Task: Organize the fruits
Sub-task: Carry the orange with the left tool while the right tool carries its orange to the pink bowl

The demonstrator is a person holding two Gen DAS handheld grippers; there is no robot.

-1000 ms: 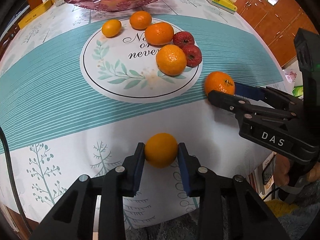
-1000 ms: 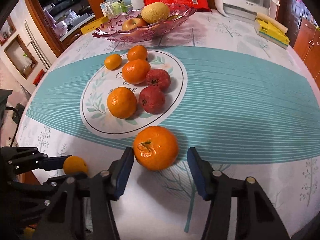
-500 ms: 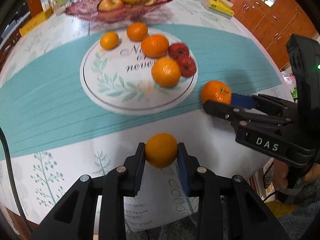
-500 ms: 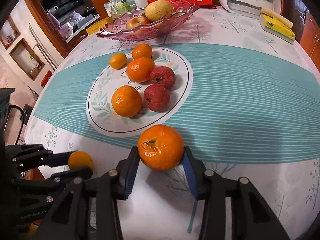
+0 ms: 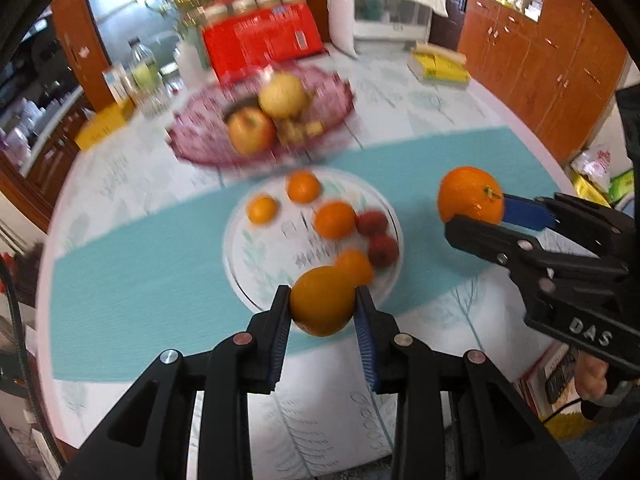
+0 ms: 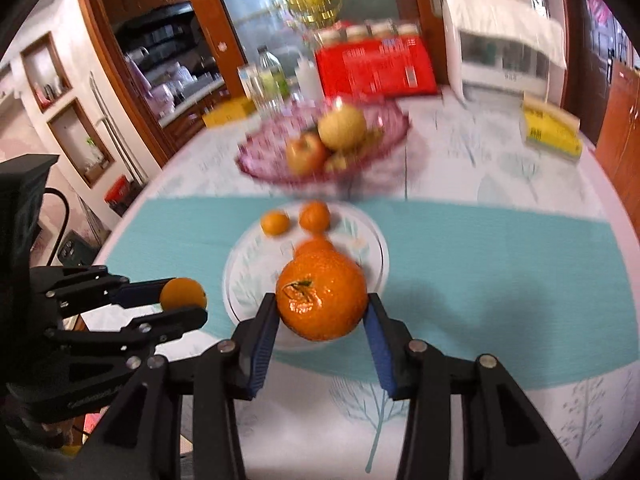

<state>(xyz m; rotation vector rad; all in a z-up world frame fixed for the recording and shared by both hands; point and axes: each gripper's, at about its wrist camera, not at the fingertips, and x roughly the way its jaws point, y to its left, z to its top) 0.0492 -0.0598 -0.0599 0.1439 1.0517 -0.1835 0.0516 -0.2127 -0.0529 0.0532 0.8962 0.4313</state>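
Note:
My left gripper [image 5: 322,312] is shut on a small smooth orange [image 5: 322,300] and holds it above the table, near the round printed mat [image 5: 256,256]. My right gripper [image 6: 322,316] is shut on a larger mandarin with a green stem [image 6: 322,300], also lifted. Each shows in the other view: the right gripper [image 5: 472,216] with the mandarin [image 5: 470,194], the left gripper [image 6: 188,304] with the orange [image 6: 182,292]. On the mat lie several oranges [image 5: 334,220] and two red fruits [image 5: 382,250]. A pink glass fruit dish [image 5: 328,100] behind holds an apple [image 5: 251,130] and a yellow pear [image 5: 284,96].
Behind the dish stand a red package [image 5: 260,40], bottles [image 5: 142,68] and a white appliance [image 5: 384,16]. A yellow box [image 5: 438,68] lies at the far right of the table, another yellow box [image 5: 102,124] at the far left. Wooden cabinets [image 5: 540,60] stand to the right.
Both grippers have lifted their fruits off the table and tilted up, so the room now shows. The right gripper closed on the mandarin.

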